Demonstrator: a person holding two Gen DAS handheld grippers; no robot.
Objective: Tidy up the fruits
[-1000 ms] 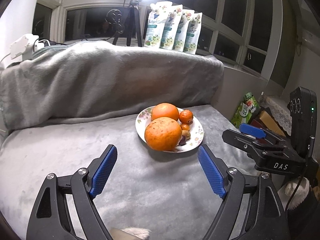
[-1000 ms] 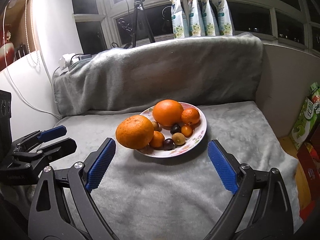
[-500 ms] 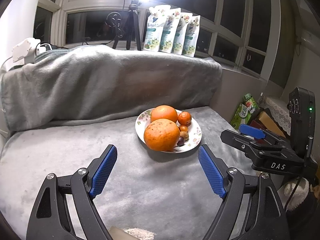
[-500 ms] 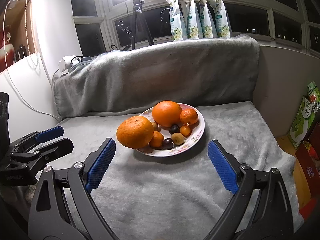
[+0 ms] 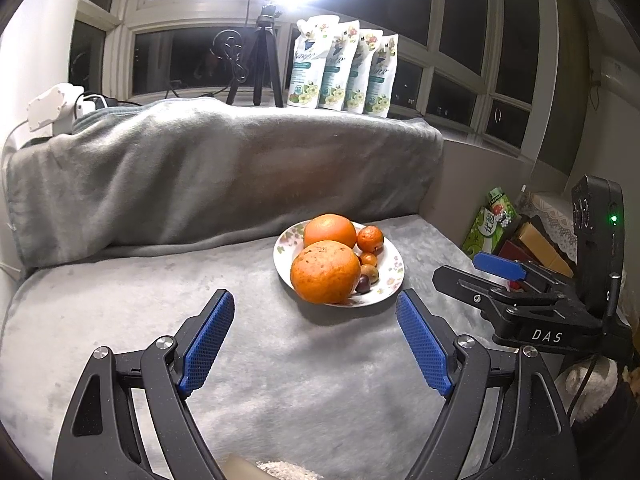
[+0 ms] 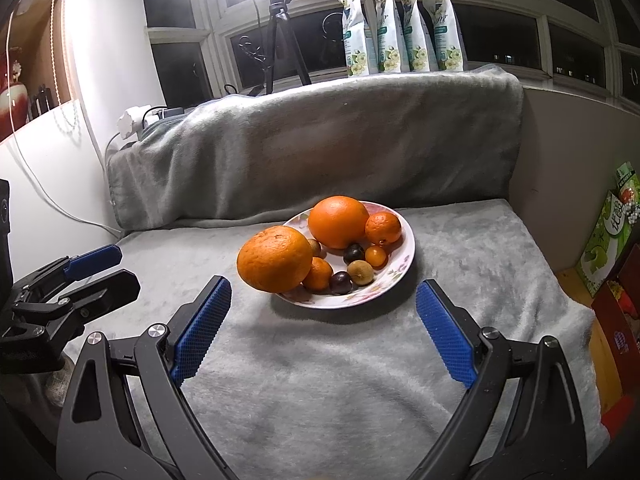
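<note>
Left gripper [image 5: 314, 334] and right gripper [image 6: 322, 322] both gape empty, short of the plate [image 6: 406, 258] on the grey blanket [image 6: 320, 380]. Large orange [image 6: 275, 259] overhangs the rim. Risk: a nudge could roll it off the plate.

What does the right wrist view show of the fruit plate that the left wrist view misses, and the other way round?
Only the right wrist view: the small orange and a second dark fruit behind the rough-skinned big orange, with the left hand-held gripper at the left edge.
Only the left wrist view: the right hand-held gripper, open, from the side.
Both: the floral plate, two big oranges, grey blanket.
</note>
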